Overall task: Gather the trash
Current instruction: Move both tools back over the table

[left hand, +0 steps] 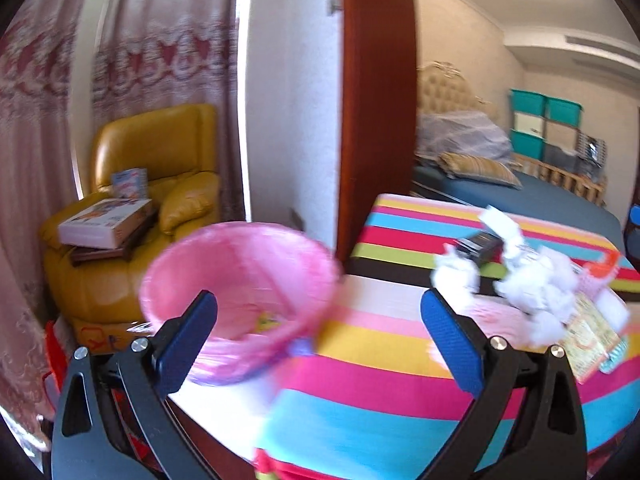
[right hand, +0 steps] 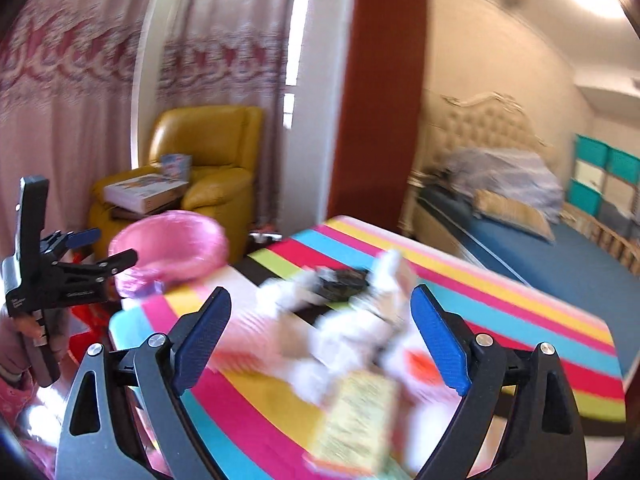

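Right tongs gape over crumpled paper on striped table

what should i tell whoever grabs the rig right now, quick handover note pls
Left gripper: open, empty, near the pink-lined bin.
Right gripper: open, empty, aimed at the trash pile.
Bin stands at the left corner of the striped table; something small and blurred lies inside it.
Still on the table: crumpled white paper, a black box, a yellow printed packet, an orange scrap.
Left to do: pick these up and drop them in the bin.
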The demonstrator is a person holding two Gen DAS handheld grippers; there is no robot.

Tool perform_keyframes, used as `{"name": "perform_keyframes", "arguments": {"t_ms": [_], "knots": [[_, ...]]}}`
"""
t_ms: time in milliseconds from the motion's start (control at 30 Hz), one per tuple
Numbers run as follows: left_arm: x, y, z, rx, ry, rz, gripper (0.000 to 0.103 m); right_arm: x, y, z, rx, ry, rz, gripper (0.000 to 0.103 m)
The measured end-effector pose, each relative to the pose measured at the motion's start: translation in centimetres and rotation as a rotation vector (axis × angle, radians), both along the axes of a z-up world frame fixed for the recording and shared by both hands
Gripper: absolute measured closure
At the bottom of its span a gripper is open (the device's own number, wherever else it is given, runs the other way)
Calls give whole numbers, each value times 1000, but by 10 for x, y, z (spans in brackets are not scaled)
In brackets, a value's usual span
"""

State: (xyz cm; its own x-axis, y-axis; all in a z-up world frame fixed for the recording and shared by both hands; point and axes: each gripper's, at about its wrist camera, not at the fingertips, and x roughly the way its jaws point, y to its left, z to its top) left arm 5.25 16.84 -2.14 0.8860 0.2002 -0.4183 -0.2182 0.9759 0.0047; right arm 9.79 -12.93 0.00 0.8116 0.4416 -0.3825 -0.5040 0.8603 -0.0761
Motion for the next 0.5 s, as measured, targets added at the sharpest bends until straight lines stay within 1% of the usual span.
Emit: {"name": "perform_keyframes", "arguments": {"t_ms": [133, 233, 367, 500], "knots": [[8, -39, -9, 16, 24, -64, 4, -6, -56, -15, 26, 34, -124, 17], [12, -58, -17, -1, 50, -97, 4, -10, -88, -31, 22, 53, -199, 17], [14, -80, -27, -16, 80, -131, 4, -7, -115, -48, 38, 100, -263, 17], [12, -101, -34, -6, 90, -172, 4, -5, -126, -61, 50, 133, -292, 17]]}}
